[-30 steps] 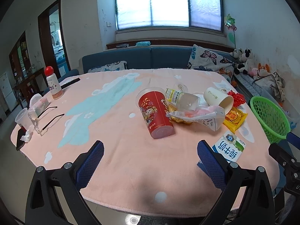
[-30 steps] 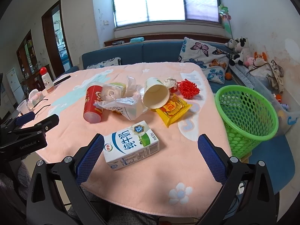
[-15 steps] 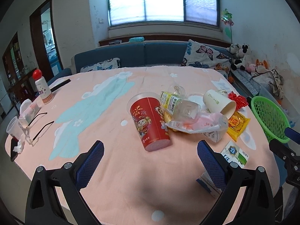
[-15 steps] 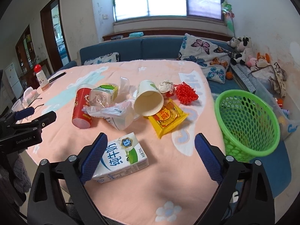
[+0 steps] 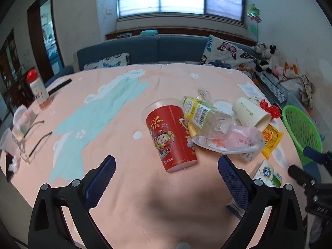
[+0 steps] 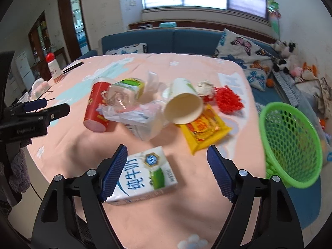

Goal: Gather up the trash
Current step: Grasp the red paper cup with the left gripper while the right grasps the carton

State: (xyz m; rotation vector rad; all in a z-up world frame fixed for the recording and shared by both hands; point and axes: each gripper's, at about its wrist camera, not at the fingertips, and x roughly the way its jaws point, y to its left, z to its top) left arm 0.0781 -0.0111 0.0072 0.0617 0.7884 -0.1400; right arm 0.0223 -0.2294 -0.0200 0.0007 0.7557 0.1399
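Trash lies in a heap on the pink tablecloth [image 5: 145, 207]. A red paper cup [image 5: 172, 137] lies on its side, also in the right wrist view [image 6: 96, 110]. Beside it lie a clear bottle with a green label [image 5: 203, 114], a plastic bag [image 5: 232, 143], a white paper cup [image 6: 183, 106], a yellow snack packet [image 6: 204, 130] and a red pompom [image 6: 228, 100]. My left gripper [image 5: 166, 178] is open, just in front of the red cup. My right gripper [image 6: 166, 166] is open over a milk carton [image 6: 145, 174]. A green basket [image 6: 290, 145] stands at the right.
At the table's left edge are a red-capped bottle [image 5: 38, 90], glasses [image 5: 31, 137] and a plastic cup [image 5: 8, 143]. A blue sofa [image 5: 155, 49] with butterfly cushions runs behind the table. Soft toys [image 5: 267, 58] sit at the right.
Both grippers have moved forward and down toward the table. The red cup has come closer to the left gripper, the milk carton now lies between the right gripper's fingers.
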